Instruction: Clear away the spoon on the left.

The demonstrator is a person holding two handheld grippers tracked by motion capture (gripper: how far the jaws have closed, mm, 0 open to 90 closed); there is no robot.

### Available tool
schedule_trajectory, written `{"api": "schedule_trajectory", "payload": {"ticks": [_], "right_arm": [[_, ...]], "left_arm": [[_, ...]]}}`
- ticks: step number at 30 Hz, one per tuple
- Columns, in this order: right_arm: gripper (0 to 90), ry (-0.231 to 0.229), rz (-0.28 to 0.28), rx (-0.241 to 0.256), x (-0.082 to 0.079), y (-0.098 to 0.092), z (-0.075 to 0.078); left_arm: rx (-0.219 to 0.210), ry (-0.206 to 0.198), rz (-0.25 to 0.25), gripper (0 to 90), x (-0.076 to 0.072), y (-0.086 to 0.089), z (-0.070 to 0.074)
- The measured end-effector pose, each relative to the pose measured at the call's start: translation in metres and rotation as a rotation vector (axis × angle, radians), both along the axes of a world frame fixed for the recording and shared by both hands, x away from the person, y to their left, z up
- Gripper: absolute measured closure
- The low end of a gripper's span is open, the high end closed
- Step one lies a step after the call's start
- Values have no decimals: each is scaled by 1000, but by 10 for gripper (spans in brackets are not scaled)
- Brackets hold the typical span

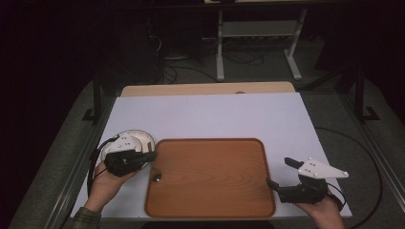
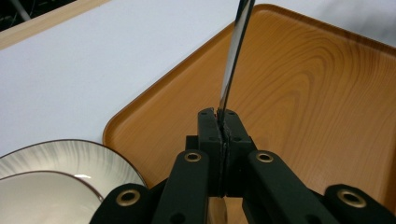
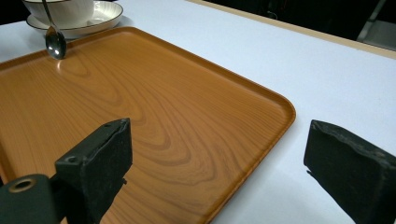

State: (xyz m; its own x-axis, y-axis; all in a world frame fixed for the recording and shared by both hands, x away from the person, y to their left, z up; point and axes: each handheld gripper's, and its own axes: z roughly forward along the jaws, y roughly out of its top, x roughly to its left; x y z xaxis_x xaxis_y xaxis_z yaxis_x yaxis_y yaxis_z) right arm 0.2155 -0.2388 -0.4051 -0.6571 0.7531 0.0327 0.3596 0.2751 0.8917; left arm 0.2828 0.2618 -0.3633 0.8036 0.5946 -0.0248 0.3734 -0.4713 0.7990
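Left tool, left of frame, clenched on a spoon whose bowl hangs over the wooden tray's left edge, beside stacked dishes. Right tool, lower right, released above the white counter.

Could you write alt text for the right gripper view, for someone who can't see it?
Two black jaws of the right tool stand wide apart, holding nothing, over the near corner of a wooden tray on a white table. At the tray's far side, a spoon hangs bowl-down just above the wood, with a bowl on a plate behind it.
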Motion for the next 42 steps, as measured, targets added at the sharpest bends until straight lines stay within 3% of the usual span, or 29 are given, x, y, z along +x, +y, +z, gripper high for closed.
{"api": "schedule_trajectory", "payload": {"ticks": [12,42], "right_arm": [[72,0,3,1,1,0,0],[73,2,1,6,0,-1,0]], "left_arm": [[-14,17,-8,882,15,-15,-5],[38,60,-98,881,37,-63,-22]]}}
